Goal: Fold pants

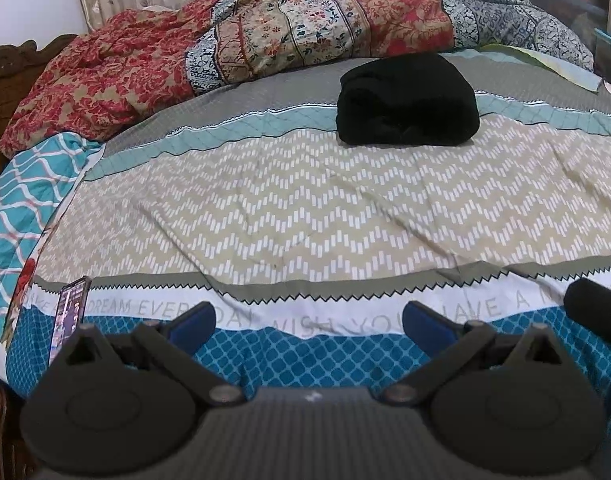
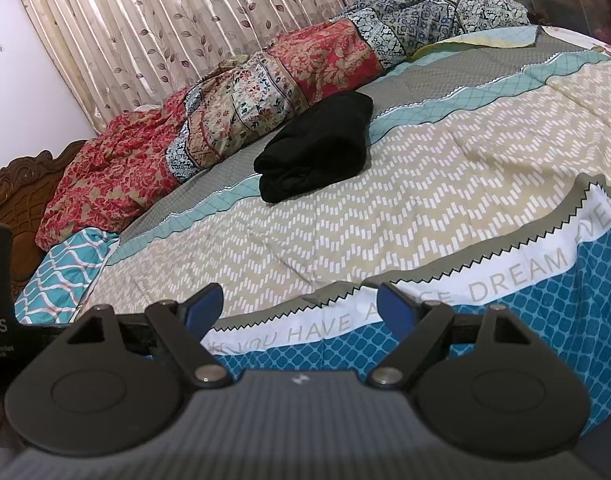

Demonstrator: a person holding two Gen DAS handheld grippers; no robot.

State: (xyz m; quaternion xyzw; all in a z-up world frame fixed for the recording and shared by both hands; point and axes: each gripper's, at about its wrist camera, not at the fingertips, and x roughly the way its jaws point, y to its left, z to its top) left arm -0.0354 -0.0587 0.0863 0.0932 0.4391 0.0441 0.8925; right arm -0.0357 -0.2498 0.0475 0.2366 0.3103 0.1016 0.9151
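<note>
Phone (image 1: 71, 312) stands propped at the far left of our bedspread (image 1: 305, 208), just beside our left gripper (image 1: 309, 320), whose jaws gape wide with nothing between them. Farther up the bed we see the black pants (image 1: 405, 100) folded into 1 compact bundle, resting near the rumpled floral quilt (image 1: 225, 48). Our right gripper (image 2: 301, 304) hangs equally wide and empty, well apart from the pants (image 2: 317, 146).

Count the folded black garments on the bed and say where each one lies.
1. The folded black pants lie on the bedspread, far from both grippers, just in front of the crumpled red floral blanket. The blanket could hide others.
</note>
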